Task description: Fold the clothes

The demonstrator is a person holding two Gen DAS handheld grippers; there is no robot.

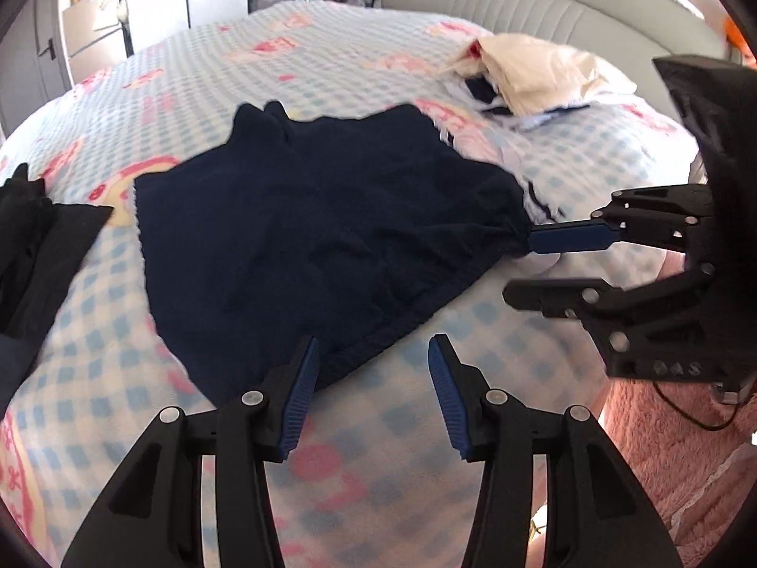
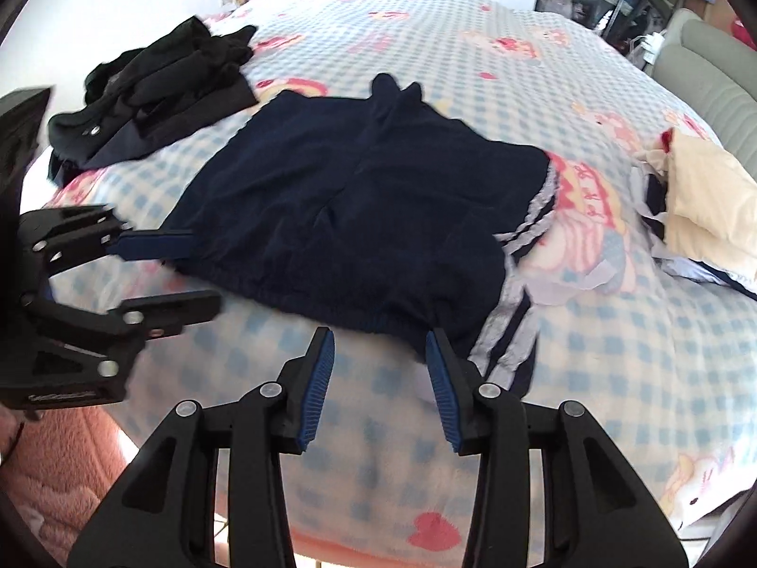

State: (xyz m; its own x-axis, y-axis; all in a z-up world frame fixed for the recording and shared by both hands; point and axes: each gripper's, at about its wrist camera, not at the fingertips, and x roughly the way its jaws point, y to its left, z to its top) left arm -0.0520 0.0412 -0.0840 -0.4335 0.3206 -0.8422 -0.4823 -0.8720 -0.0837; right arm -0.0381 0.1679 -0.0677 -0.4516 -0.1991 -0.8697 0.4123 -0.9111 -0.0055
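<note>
Dark navy shorts (image 1: 307, 222) with an elastic waistband lie spread flat on the checked bedspread (image 1: 388, 426); they also show in the right wrist view (image 2: 359, 217), with white side stripes at their right edge. My left gripper (image 1: 374, 378) is open, its tips just short of the waistband's near left corner. My right gripper (image 2: 378, 369) is open at the waistband's right corner, its right finger touching the cloth. Each gripper shows in the other's view, the right one (image 1: 534, 260) and the left one (image 2: 189, 274), both open at the shorts' edges.
A heap of black clothes (image 2: 156, 99) lies at the far left of the bed. A cream garment pile (image 2: 705, 199) over striped clothes lies at the right. A grey padded headboard (image 1: 544, 0) stands behind. A pink fluffy rug (image 1: 686, 449) lies below the bed edge.
</note>
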